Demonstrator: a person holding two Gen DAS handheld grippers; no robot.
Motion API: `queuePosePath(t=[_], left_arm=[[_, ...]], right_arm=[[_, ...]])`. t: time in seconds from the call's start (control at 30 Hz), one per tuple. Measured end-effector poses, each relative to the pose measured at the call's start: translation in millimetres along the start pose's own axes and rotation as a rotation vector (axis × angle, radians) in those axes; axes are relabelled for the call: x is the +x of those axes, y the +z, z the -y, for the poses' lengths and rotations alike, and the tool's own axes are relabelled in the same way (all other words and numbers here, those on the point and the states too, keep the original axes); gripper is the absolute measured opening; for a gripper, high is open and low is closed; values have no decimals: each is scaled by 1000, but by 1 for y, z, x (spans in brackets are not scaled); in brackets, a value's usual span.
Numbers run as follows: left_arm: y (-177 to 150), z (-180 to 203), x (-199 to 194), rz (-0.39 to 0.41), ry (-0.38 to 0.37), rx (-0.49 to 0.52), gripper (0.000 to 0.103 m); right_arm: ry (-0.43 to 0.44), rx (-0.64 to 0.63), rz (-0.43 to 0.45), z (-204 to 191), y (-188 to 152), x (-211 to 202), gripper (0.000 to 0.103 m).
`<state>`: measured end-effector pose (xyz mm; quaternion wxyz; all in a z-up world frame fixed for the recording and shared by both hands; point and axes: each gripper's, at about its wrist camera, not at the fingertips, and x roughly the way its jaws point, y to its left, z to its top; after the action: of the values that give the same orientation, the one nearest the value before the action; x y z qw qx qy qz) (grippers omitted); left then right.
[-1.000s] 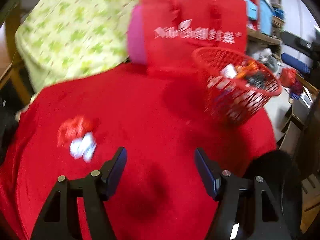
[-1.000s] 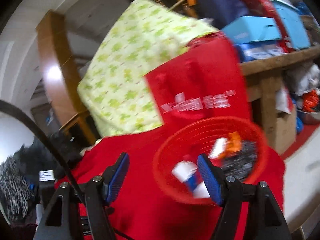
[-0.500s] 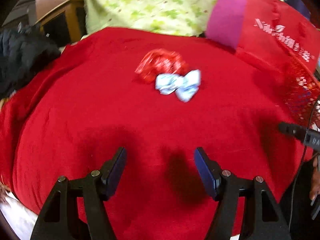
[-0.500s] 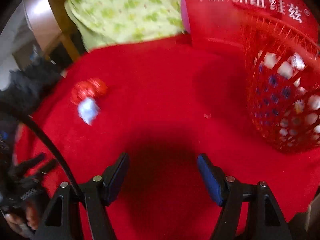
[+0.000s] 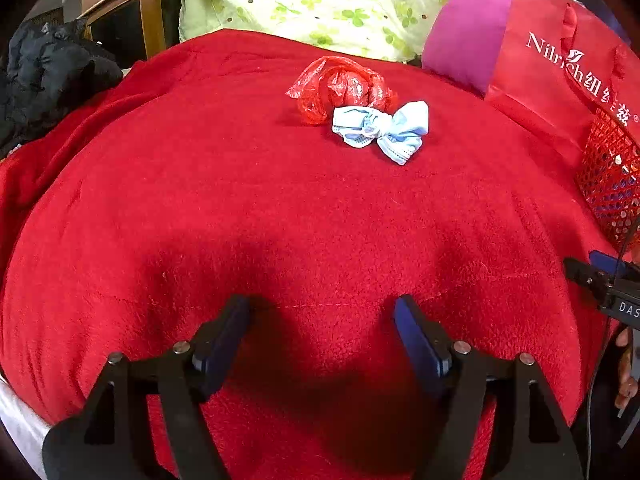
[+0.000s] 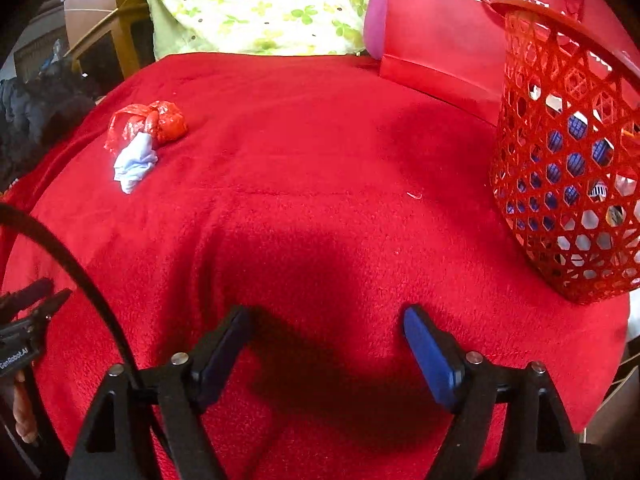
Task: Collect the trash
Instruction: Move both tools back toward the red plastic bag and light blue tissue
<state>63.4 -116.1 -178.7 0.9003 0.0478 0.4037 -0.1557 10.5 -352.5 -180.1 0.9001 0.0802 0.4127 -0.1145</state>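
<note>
- Left wrist view: the left gripper [image 5: 322, 312] hangs over the near part of a red fleece blanket [image 5: 200, 208]; its jaws have just been opening and stand wide, with only bare blanket between them.
- Toward the blanket's far edge lies a crumpled red plastic bag [image 5: 340, 88], and touching its near side is a knotted light-blue face mask [image 5: 382, 128]. Both are well ahead of the fingertips.
- At the blanket's right edge stands a red mesh basket [image 5: 610, 176], partly cut off, in front of a red paper bag [image 5: 560, 64] with white lettering. A magenta cushion [image 5: 464, 50] and a green-flowered cloth [image 5: 320, 0] sit behind the far edge.
- The right gripper [image 5: 600, 276] shows at the right margin.
- Right wrist view: the right gripper [image 6: 326, 322] has also just been opening; its jaws stand wide and hold nothing.
- The plastic bag [image 6: 160, 122] and face mask [image 6: 134, 162] lie near the blanket's far left corner, touching.
- The basket [image 6: 568, 184] stands at the right edge, holding scraps seen through its mesh.
- The left gripper [image 6: 30, 304] juts in from the left.
</note>
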Motion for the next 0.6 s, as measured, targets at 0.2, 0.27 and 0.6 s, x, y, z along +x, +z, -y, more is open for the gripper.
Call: queuePosePath(t=[0.2, 0.27, 0.6], left_arm=[[-13, -6, 0, 64, -20, 17, 81], [-14, -6, 1, 74, -27, 20, 81], [-17, -4, -1, 113, -24, 28, 82]], right_arm=[[-3, -13, 45, -2, -8, -3, 85], [-11, -20, 58, -3, -11, -4, 86], [-24, -27, 64, -8, -8, -1, 86]])
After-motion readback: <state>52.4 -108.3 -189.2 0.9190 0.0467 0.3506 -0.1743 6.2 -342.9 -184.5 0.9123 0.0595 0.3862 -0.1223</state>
